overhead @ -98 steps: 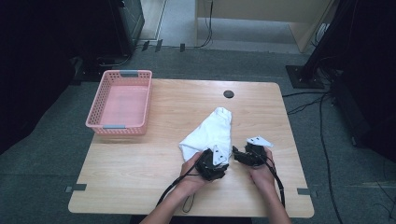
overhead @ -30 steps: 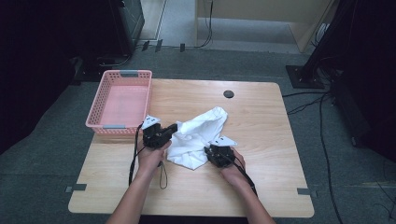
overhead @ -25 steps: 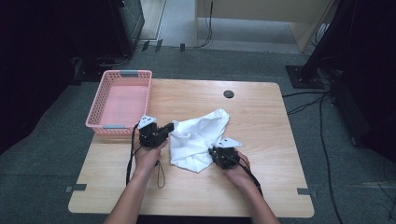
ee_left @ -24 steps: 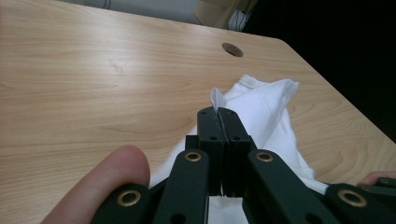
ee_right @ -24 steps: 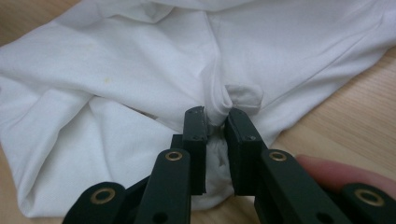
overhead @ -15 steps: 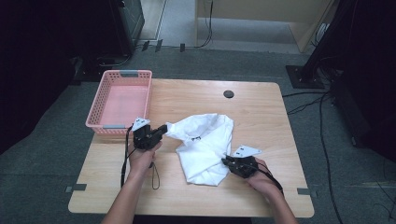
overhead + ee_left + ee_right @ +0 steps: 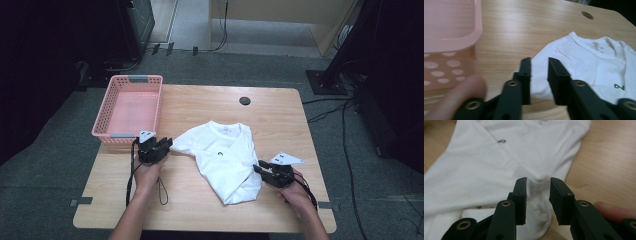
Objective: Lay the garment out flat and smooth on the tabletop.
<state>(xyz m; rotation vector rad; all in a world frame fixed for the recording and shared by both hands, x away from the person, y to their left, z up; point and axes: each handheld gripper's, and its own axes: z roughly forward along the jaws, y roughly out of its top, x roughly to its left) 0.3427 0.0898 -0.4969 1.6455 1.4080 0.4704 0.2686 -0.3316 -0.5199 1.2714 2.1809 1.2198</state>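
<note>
While the white T-shirt (image 7: 225,155) lay partly spread near the middle of the wooden table (image 7: 280,115), it was seen from the high view between the left gripper (image 7: 164,146), at its sleeve edge, and the right gripper (image 7: 260,169), at its lower right side. A pink basket (image 7: 131,107) stood at the table's far left, just beyond the left gripper.

In the left gripper view, the jaws were seen narrowly parted, having just been opening, with the shirt's sleeve edge (image 7: 539,67) lying between them, unpressed; the basket (image 7: 451,37) was close by.

In the right gripper view, the jaws were likewise narrowly apart, having just been opening, with a fold of the shirt (image 7: 537,190) in the gap, not clamped.
</note>
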